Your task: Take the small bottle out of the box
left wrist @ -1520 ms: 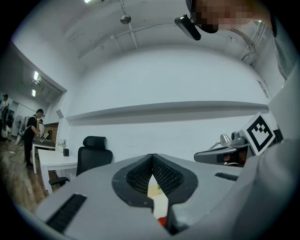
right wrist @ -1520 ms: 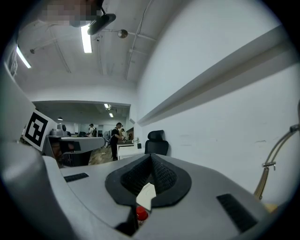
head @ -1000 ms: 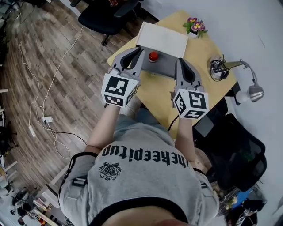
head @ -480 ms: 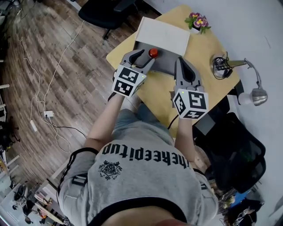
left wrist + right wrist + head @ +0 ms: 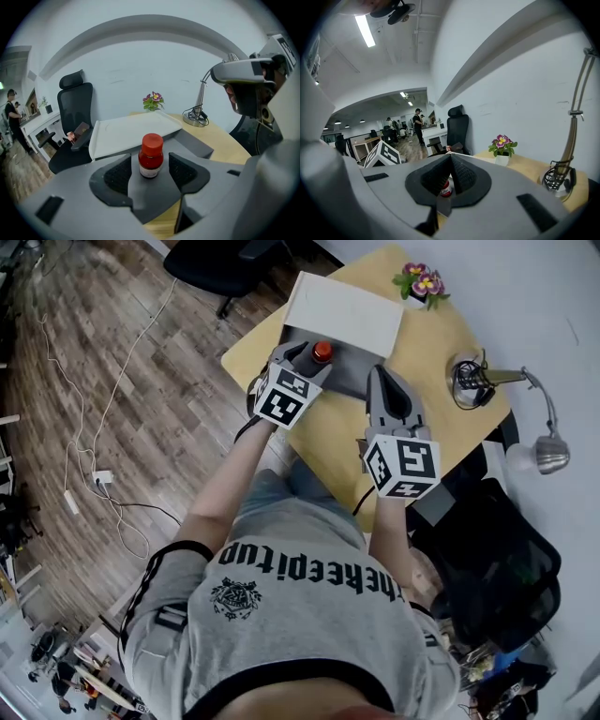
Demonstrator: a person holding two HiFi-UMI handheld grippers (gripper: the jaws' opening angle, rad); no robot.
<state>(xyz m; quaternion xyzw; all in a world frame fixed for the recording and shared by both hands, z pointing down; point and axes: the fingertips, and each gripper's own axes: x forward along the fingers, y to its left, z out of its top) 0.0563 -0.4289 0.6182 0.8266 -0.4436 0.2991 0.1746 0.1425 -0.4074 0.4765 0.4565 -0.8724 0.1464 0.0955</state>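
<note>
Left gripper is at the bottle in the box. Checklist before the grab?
1. Small red-capped bottle upright in the grey open box: ok.
2. Bottle between the jaws of the left gripper: ok.
3. Left jaws wide enough: ok; they are opening, and both pads stand clear of the bottle.
4. Grip made: not ok; nothing presses on the bottle.
5. Right gripper out of the way: ok; jaws shut, empty, off to the side of the bottle.
6. White lid folded back, way up free: ok.
</note>
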